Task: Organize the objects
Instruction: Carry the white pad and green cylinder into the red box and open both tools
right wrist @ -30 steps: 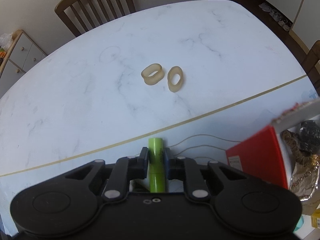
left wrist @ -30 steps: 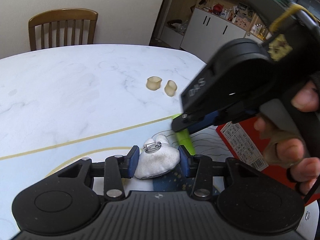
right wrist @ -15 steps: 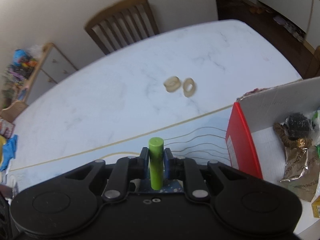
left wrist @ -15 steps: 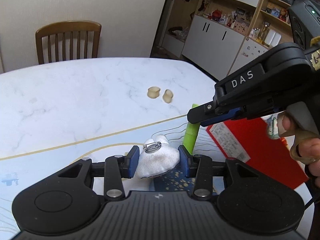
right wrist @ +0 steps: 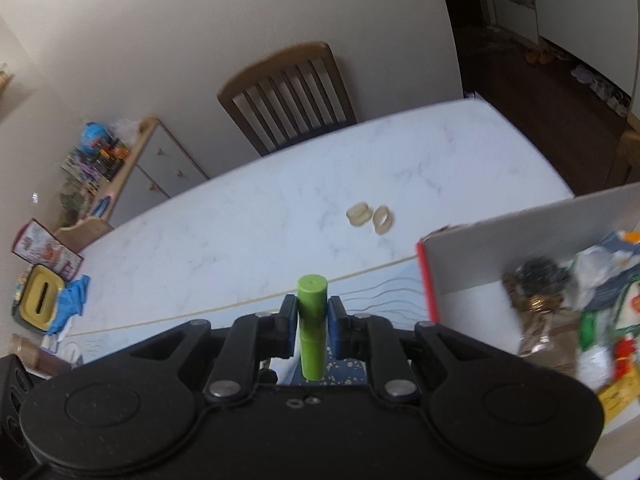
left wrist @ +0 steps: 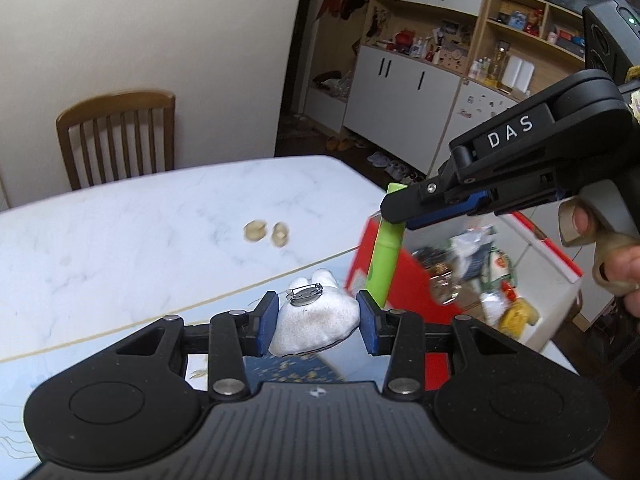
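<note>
White marble-patterned oval worktop (right wrist: 248, 232): carries everything; the near part is covered by a pale blue mat with gold line-work (right wrist: 384, 284).

Red-sided, white-lined open cardboard box (right wrist: 424, 280): stands at the right end of the worktop, already crowded with packets and wrapped items. Judged the destination for both held things. Advice: enter from above, clear of the raised wall, and release over a bare patch of the white floor near that wall.

Right gripper (right wrist: 313, 322): jaws pinching a bright green plastic cylinder tube (right wrist: 312, 332), held upright and lifted off the worktop, just left of the box wall. In the left wrist view the tube (left wrist: 386, 248) hangs at the box's near corner. Advice: carry it further right past the rim, lower, then open; laying it flat would stop it toppling or rolling among the packets.

Left gripper (left wrist: 318, 320): jaws pressed on a small white stuffed fabric piece with a metal safety-pin clasp (left wrist: 316, 312) on top, low over the mat beside the box. Soft; the grip looks secure. Advice: wait until the right gripper is out of the way, since the two tools crowd the same corner.

Two beige translucent rubbery rings (right wrist: 370, 216): side by side on bare worktop, well apart from both grippers, untouched; likely next to collect.
</note>
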Demonstrator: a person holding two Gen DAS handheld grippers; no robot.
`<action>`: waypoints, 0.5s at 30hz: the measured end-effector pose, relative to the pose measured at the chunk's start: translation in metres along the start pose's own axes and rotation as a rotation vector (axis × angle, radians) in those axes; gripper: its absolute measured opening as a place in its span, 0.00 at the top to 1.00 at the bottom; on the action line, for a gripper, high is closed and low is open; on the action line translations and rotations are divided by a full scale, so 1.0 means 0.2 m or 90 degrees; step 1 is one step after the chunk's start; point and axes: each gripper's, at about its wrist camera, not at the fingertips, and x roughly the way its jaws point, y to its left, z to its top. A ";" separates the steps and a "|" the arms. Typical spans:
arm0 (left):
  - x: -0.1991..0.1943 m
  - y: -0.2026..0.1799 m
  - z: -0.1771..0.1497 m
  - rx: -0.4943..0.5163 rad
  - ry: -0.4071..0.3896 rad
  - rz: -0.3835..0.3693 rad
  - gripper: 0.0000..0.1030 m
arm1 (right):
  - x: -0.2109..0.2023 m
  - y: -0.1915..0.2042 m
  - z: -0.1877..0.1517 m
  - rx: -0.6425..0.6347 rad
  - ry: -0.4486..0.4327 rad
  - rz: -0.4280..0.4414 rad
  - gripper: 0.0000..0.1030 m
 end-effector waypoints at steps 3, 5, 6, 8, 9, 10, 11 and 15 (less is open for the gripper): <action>-0.03 -0.12 0.04 0.013 -0.004 -0.003 0.60 | -0.10 -0.07 0.02 -0.008 -0.010 0.003 0.86; -0.04 -0.19 0.06 0.014 -0.003 -0.008 0.60 | -0.17 -0.13 0.03 -0.017 -0.012 0.002 0.86; -0.03 -0.22 0.07 0.015 -0.003 -0.010 0.60 | -0.20 -0.16 0.03 -0.022 -0.012 0.000 0.86; -0.02 -0.29 0.08 0.022 -0.002 -0.011 0.60 | -0.26 -0.23 0.02 -0.033 -0.016 -0.007 0.86; -0.01 -0.33 0.09 0.027 0.000 -0.011 0.60 | -0.28 -0.27 0.02 -0.035 -0.017 -0.009 0.86; 0.00 -0.37 0.10 0.032 0.002 -0.012 0.60 | -0.31 -0.31 0.02 -0.034 -0.019 -0.012 0.86; 0.01 -0.41 0.10 0.038 0.004 -0.014 0.60 | -0.33 -0.35 0.02 -0.033 -0.019 -0.016 0.86; 0.08 -0.56 0.11 0.061 0.015 -0.021 0.60 | -0.40 -0.51 0.00 -0.021 -0.018 -0.034 0.86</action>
